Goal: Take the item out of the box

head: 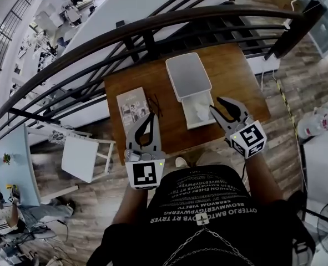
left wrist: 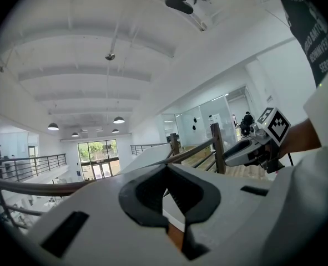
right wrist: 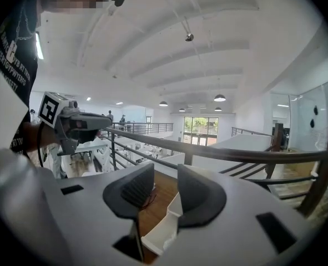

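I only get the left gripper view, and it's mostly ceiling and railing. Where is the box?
Observer: The white rectangular box sits open on the brown wooden table, right beside the tips of the right hand-held gripper.
Operator: Is there anything inside it?
Observer: Yes, something white and crumpled lies in it; I cannot tell what it is.
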Available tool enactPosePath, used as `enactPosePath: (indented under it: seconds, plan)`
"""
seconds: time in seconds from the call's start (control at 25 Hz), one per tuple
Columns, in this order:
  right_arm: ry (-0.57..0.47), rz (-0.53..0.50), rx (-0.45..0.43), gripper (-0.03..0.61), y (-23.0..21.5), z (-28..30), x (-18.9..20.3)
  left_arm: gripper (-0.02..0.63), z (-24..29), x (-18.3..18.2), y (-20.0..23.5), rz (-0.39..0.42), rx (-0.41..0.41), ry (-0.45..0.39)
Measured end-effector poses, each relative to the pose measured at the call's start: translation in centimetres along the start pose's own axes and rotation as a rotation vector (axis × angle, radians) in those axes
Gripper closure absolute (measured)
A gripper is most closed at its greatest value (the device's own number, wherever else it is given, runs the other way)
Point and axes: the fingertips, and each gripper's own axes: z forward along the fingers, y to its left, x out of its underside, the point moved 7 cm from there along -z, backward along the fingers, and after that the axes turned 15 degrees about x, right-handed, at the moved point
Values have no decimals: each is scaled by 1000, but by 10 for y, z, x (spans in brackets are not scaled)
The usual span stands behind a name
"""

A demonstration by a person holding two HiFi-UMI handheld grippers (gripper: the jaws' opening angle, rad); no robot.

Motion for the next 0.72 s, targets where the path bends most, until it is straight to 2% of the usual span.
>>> enactPosePath:
  seconds: [0.28,0.48,0.72]
  plan:
    - [89,45,2,462,-16,27,56,607,18,11,0,-8,22,24]
    - [176,36,-18,461,-27,54,92,607,33,17,12,-28,4,48]
    - [271,21,-64,460,-39,84,140,608,59,17,20,-7,-8,73]
